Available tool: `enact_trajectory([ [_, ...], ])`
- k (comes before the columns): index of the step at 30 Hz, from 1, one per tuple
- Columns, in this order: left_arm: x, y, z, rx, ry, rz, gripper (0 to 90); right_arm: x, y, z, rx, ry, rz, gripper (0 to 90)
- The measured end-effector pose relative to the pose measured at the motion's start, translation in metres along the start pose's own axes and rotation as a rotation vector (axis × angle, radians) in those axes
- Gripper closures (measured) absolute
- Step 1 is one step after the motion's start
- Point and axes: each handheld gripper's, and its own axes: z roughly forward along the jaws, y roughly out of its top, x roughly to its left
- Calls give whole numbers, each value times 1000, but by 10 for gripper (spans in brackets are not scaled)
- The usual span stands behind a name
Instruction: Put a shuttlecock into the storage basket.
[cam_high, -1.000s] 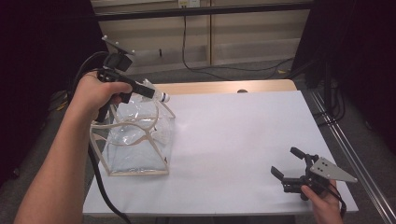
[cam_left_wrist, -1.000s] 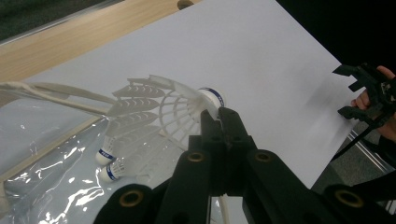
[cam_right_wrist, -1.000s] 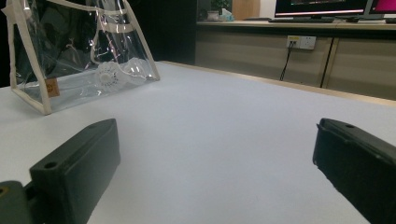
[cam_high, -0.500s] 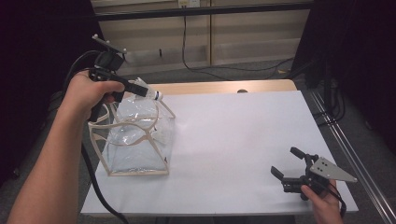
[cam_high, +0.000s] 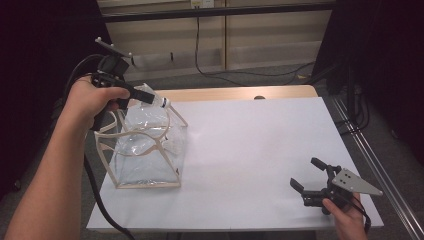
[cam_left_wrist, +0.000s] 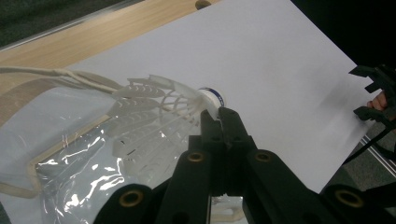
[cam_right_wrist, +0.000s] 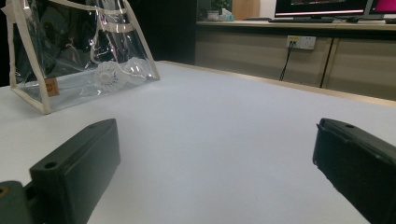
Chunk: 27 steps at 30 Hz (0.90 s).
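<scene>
A white sheet (cam_high: 250, 150) covers most of the table (cam_high: 235, 93), whose pale wooden edge shows along the far side with a small round hole (cam_high: 258, 97) in it. Beyond the table stands a run of beige cabinets (cam_high: 225, 30) with a dark cable (cam_high: 200, 55) hanging down to the grey floor (cam_high: 280, 70), and black curtains (cam_high: 380, 65) close off both sides. In the right gripper view, a wall socket (cam_right_wrist: 301, 42) sits on the cabinet front, and lit monitors (cam_right_wrist: 322, 7) stand on the counter (cam_right_wrist: 289, 23) above it.
</scene>
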Motion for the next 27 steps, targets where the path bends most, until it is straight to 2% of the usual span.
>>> enact_trajectory([
  [27, 11, -8, -8, 0, 21, -24, 900, 0, 0, 0, -3, 2, 1, 6],
])
